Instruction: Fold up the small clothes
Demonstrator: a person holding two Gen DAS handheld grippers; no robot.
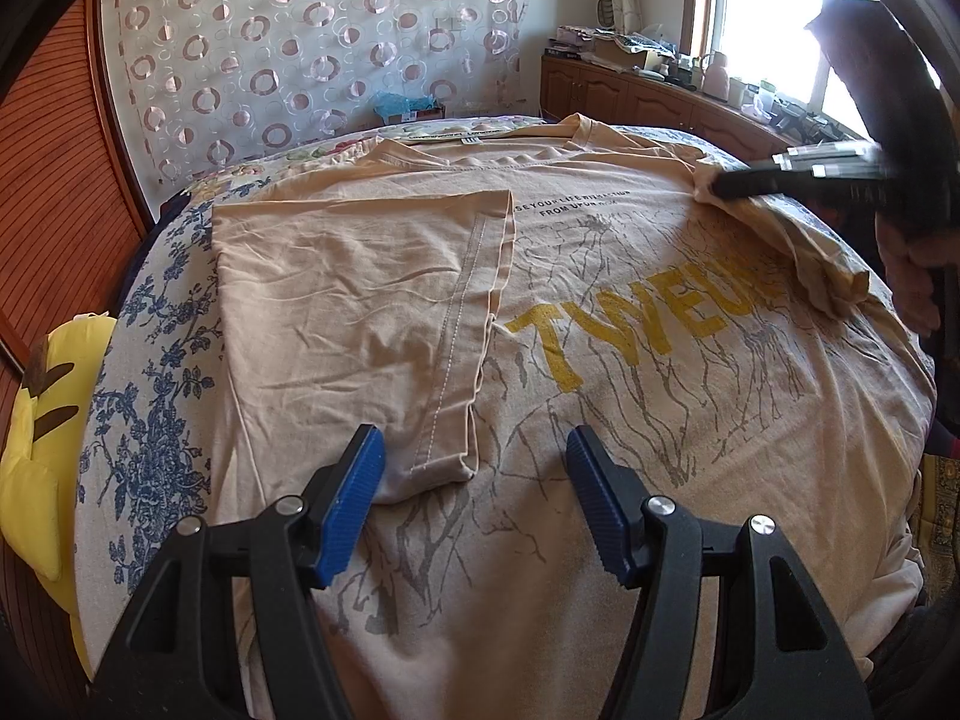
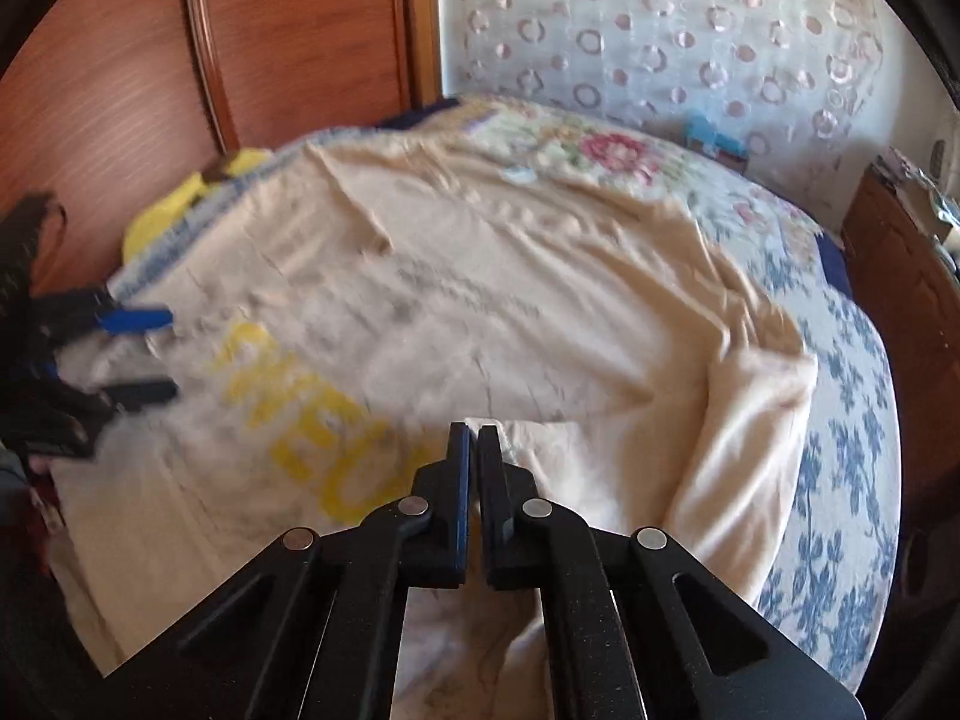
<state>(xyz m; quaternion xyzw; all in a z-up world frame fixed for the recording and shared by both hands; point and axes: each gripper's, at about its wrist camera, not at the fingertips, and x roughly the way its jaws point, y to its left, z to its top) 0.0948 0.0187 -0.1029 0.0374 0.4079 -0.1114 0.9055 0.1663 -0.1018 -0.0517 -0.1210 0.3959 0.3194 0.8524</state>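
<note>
A beige T-shirt (image 1: 600, 360) with yellow letters and grey branch print lies spread on the bed. Its left sleeve (image 1: 360, 312) is folded inward over the body. My left gripper (image 1: 477, 450) is open and empty, just above the shirt near the folded sleeve's end. My right gripper (image 2: 474, 438) is shut on the shirt's right sleeve edge (image 2: 750, 420) and lifts it over the body; it shows blurred in the left wrist view (image 1: 714, 183). The left gripper shows at the left of the right wrist view (image 2: 144, 354).
The bed has a blue floral cover (image 1: 156, 420). A yellow cushion (image 1: 36, 450) lies at the bed's left edge by a wooden panel (image 1: 54, 180). A wooden cabinet (image 1: 660, 102) with clutter stands under the window at the far right.
</note>
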